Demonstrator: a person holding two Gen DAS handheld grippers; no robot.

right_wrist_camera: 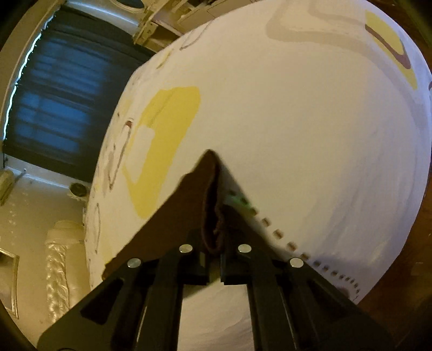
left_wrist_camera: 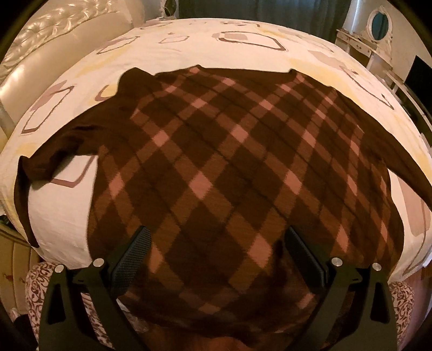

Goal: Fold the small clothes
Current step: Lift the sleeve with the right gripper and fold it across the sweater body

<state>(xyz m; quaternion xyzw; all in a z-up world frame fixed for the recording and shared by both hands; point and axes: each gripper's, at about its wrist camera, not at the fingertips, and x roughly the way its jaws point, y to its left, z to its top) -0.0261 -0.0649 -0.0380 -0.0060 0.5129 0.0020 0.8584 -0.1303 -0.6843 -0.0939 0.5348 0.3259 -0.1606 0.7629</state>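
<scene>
A dark brown sweater (left_wrist_camera: 216,162) with a pink-and-tan diamond pattern lies spread flat on the bed, both plain brown sleeves stretched out to the sides. My left gripper (left_wrist_camera: 216,243) hovers over its near hem, jaws wide apart with only flat cloth below them. In the right wrist view my right gripper (right_wrist_camera: 214,232) is shut on a bunched fold of dark brown fabric (right_wrist_camera: 209,189), likely a sleeve end, which sticks out past the fingertips above the white sheet.
The bed sheet (left_wrist_camera: 67,210) is white with yellow and mauve rectangle prints. A padded cream headboard (left_wrist_camera: 54,40) stands at the far left. A dressing table with an oval mirror (left_wrist_camera: 379,24) is at the right. A dark curtained window (right_wrist_camera: 54,102) is beyond the bed.
</scene>
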